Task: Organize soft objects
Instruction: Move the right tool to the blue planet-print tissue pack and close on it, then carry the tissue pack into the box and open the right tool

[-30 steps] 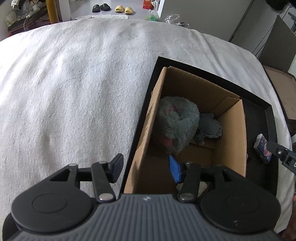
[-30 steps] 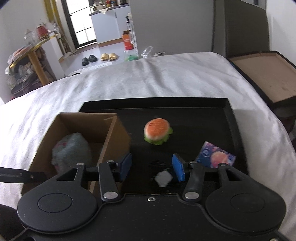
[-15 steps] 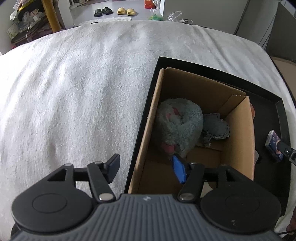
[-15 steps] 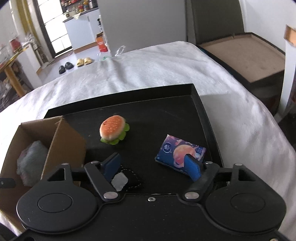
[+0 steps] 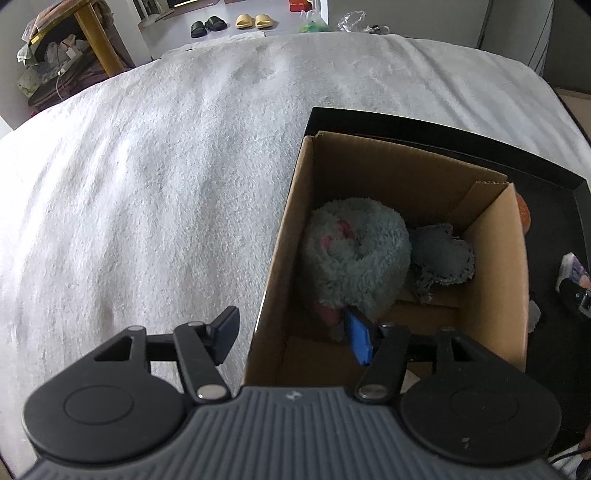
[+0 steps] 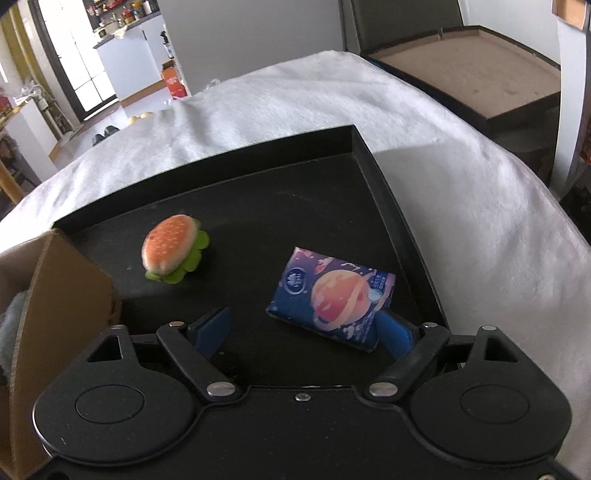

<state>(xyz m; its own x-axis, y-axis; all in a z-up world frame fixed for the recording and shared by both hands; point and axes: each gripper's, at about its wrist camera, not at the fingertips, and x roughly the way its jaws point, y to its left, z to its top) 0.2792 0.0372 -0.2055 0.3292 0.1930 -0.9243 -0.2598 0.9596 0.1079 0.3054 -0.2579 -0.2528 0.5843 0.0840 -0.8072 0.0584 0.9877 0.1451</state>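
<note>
A cardboard box [image 5: 491, 266] stands at the left end of a black tray [image 6: 391, 206] on a white bed. In it lie a fluffy grey plush [image 5: 354, 254] and a small grey cloth [image 5: 439, 254]. My left gripper [image 5: 291, 338] is open and straddles the box's left wall, one finger inside, one outside. My right gripper [image 6: 306, 332] is open over the tray. A blue tissue pack with a planet print [image 6: 332, 295] lies between its fingers, close to the right one. A plush burger [image 6: 171, 251] lies further left on the tray.
The white bedspread [image 5: 147, 177] spreads to the left and behind the tray. A brown-topped dark box [image 6: 469, 70] stands off the bed at the right. Slippers [image 5: 229, 23] and furniture are on the floor beyond.
My right gripper has moved right and forward and opened wider, so the tissue pack now lies between its fingers. My left gripper has risen slightly over the box wall.
</note>
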